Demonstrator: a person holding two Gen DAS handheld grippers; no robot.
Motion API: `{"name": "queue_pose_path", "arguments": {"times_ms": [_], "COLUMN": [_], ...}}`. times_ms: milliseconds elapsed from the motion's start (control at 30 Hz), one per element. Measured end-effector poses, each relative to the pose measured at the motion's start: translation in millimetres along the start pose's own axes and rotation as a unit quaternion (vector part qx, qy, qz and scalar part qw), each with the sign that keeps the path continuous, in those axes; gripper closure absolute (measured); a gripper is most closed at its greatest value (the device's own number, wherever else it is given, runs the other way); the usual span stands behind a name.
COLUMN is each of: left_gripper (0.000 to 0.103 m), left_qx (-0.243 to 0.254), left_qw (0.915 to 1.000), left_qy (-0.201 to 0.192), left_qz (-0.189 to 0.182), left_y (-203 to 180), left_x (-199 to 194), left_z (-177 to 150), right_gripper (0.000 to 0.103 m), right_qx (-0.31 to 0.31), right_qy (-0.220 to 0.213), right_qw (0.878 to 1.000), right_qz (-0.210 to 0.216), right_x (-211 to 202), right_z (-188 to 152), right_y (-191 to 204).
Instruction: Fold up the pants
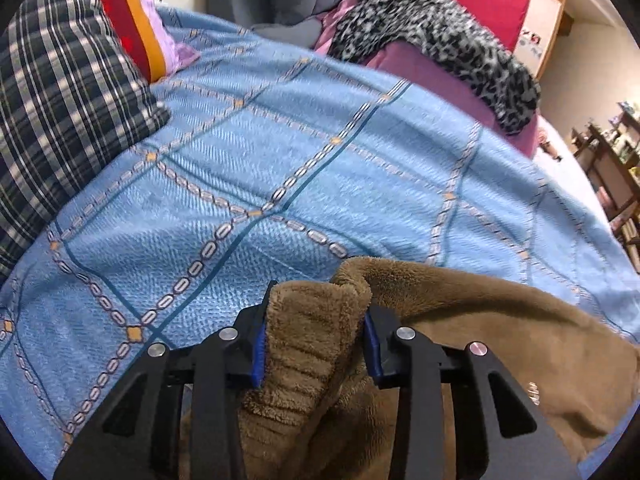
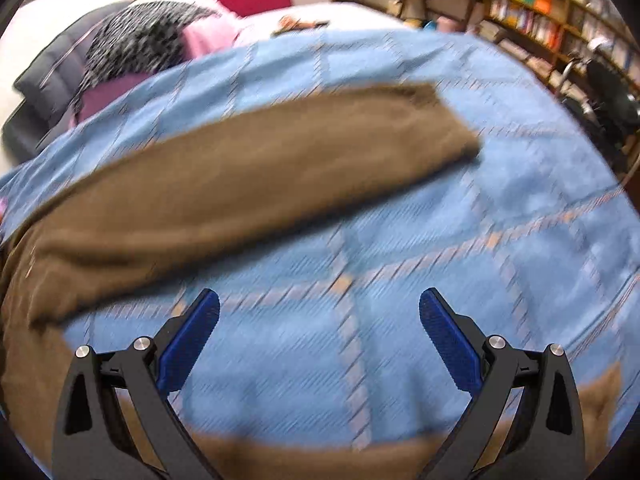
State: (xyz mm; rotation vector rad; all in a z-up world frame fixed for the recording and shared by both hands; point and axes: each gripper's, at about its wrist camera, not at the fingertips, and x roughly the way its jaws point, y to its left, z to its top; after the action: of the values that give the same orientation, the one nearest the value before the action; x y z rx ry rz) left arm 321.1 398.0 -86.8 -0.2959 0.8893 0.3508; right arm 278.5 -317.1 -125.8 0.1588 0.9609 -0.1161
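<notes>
1. Brown fleece pants (image 1: 316, 344) fill the bottom centre of the left wrist view, bunched up between the blue pads (image 1: 258, 354) of the left gripper (image 1: 314, 340), whose jaws have drawn narrow and pinch a thick fold of the fabric.
2. From that fold the fleece spreads toward the lower right of the frame, lying on a blue bedspread (image 1: 248, 152) with a chain-link check pattern.
3. Beyond it, a dark plaid pillow (image 1: 60, 100) sits at the upper left and a black-and-white speckled blanket (image 1: 432, 40) drapes over purple bedding at the upper right.
4. In the right wrist view the right gripper (image 2: 320, 316) stands wide over bare bedspread, nothing between its pads.
5. Above it one pant leg (image 2: 260, 176) stretches flat across the middle of the frame; the picture is blurred, so its cuff at the upper right looks only roughly squared.
6. Bookshelves (image 2: 540, 20) line the upper right corner.
</notes>
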Motion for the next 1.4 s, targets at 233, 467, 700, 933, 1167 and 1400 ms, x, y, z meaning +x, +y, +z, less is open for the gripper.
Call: {"name": "queue_pose_path", "arguments": {"times_ms": [233, 467, 700, 933, 1167, 1400], "left_gripper": [0.067, 0.067, 0.067, 0.067, 0.067, 0.067], "left_qx": [-0.007, 0.007, 0.002, 0.000, 0.010, -0.014], "left_qw": [0.9993, 0.9993, 0.9996, 0.9998, 0.9993, 0.9981], "left_qy": [-0.029, -0.031, -0.025, -0.019, -0.037, -0.055], "left_qz": [-0.024, -0.019, -0.014, -0.007, -0.004, -0.023], "left_y": [8, 5, 5, 2, 5, 24], "left_x": [-45, -67, -69, -73, -94, -125], "left_z": [10, 4, -1, 1, -3, -11], "right_gripper": [0.007, 0.017, 0.026, 0.076, 0.080, 0.080], "right_qx": [-0.003, 0.059, 0.131, 0.130, 0.079, 0.086], "right_qy": [-0.034, -0.018, 0.019, 0.040, -0.025, -0.063], "right_qw": [0.999, 0.998, 0.991, 0.991, 0.996, 0.994], "right_qz": [-0.021, -0.022, -0.010, -0.005, -0.022, -0.010], "right_x": [49, 107, 158, 175, 112, 47], "right_z": [89, 167, 189, 189, 183, 165], "right_y": [-45, -89, -128, -134, -129, -140]}}
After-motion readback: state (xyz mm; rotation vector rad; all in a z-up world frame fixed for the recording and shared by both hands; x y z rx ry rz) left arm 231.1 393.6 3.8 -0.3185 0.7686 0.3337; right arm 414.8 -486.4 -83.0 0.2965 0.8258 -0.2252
